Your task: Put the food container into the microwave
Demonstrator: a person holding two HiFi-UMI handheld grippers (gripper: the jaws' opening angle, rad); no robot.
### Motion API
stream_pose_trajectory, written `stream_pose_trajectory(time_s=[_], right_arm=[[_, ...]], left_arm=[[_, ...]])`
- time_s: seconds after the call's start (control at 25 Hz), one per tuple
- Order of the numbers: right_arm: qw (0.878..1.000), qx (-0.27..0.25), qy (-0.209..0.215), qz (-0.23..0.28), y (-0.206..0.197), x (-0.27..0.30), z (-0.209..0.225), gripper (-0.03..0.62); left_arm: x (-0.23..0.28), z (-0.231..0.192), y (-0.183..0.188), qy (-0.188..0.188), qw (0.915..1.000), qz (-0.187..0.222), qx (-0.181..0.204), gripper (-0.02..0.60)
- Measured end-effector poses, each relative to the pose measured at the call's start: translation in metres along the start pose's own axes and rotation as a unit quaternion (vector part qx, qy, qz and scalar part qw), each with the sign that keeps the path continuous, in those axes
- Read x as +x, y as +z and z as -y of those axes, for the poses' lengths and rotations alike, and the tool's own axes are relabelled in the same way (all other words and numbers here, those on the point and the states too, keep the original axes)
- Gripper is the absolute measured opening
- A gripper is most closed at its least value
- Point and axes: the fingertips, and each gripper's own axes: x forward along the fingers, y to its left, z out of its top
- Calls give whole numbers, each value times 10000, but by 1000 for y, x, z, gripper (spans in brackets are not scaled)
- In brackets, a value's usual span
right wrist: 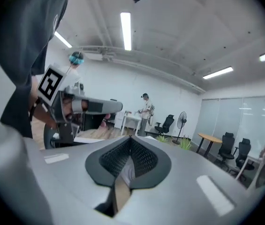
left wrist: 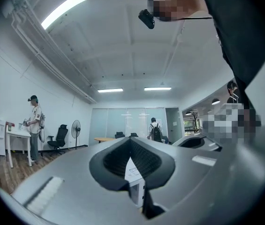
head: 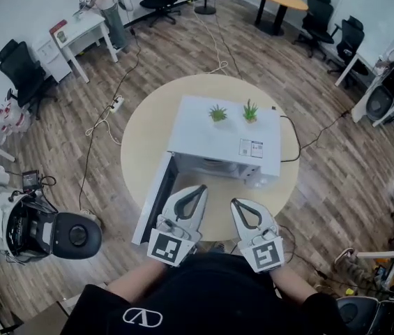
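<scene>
Person holding two closed, empty grippers in front of an open microwave on a round table.

The left gripper [head: 198, 189] and right gripper [head: 237, 202] are hovering side by side near the person's body, just short of the white microwave [head: 224, 138]. Each gripper's jaws are meeting at the tips, with nothing between them. The microwave door [head: 153, 199] is hanging open at the left, over the table [head: 144, 138]. Two small plants [head: 217, 113] are sitting on top. The food container is not showing in any view.
</scene>
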Motion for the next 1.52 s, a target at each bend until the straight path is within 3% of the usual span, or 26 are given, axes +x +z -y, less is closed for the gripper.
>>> stream_pose_trajectory(time_s=[0.12,0.36,0.56,1.16,1.52], right_arm=[[9981,319,-289,431,23,-10,17,9],[9883,278,-829,1253,57,-25,48,9],[9776,628,-1221,1596,65,-35,71,9],[9742,722,-1520,1503,50,-40,90,8],[9753,630,-1440,1552,54,-36,87,8]], left_arm=[[6,4,15,-42,9998,155,82,0],[14,4,40,-83,9990,341,290,0],[15,0,51,8,9984,443,361,0],[11,-5,49,128,9985,405,339,0],[10,-6,55,160,9981,465,379,0]])
